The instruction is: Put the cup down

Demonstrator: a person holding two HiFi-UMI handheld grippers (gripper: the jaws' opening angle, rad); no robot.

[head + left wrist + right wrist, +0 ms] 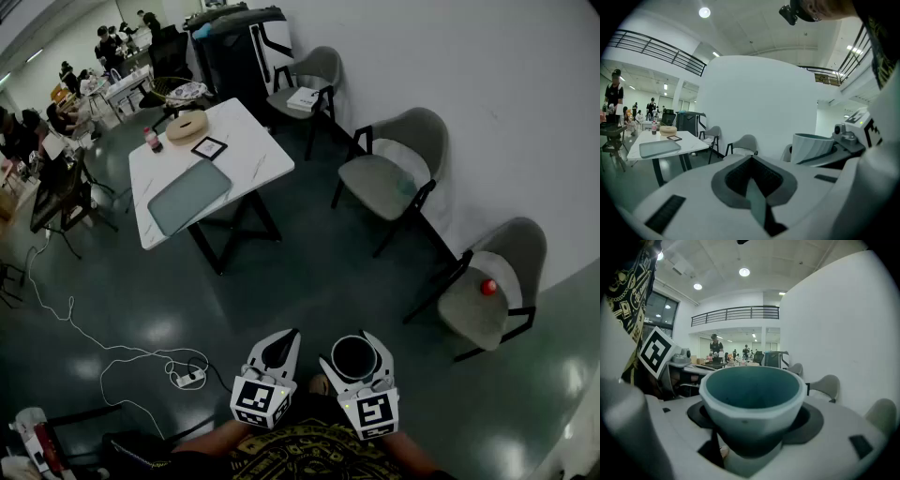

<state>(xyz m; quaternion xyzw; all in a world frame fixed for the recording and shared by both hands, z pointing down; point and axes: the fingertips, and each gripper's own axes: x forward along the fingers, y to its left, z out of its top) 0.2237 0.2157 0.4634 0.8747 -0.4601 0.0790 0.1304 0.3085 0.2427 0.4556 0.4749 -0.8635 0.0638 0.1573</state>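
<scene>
Cup (pixel 752 397) stood upright, clamped in right tool (pixel 354 349), jaws wide; left tool (pixel 286 342), closed and empty, at its 9 o'clock.

Got both claws low in front of me, side by side. Left claw (pixel 284 345) pinched together, nothing in it; right claw (pixel 355 354) spread wide, clamped round the cup (pixel 752 391).

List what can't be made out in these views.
1. The base of the pale ribbed cup with a teal inside: right gripper view, buried between the jaws of the right claw.
2. The small red object on the grey chair seat: head view, too small to identify.
3. The label of the small bottle on the white table: head view, too small to read.
</scene>
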